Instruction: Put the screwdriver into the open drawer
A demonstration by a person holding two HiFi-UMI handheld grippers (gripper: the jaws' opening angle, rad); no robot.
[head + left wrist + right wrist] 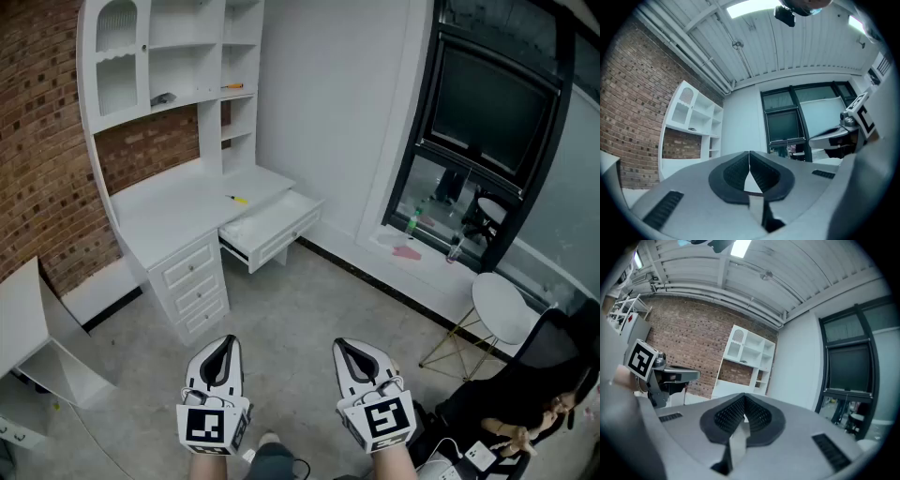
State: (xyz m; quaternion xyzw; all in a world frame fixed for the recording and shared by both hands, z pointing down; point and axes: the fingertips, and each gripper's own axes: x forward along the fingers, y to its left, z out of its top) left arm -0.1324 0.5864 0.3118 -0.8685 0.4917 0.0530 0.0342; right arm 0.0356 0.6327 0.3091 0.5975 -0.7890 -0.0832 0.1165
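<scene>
The white worktop [173, 216] with its shelves [187, 56] stands against the brick wall, well ahead of both grippers. The drawer [274, 225] is pulled out from the worktop's right front and looks empty. The left gripper [223, 349] and the right gripper [349, 352] hang low over the floor, well short of the worktop, each with jaws clenched on nothing. The yellow screwdriver [236, 199] lies on the worktop, just behind the drawer. So nothing seems done yet: the approach, the pick-up and the drop are all left. A round stool [502, 307] stands far right of the worktop, and a small orange thing [232, 86] lies on a shelf above it. The floor up to the worktop looks unobstructed.
</scene>
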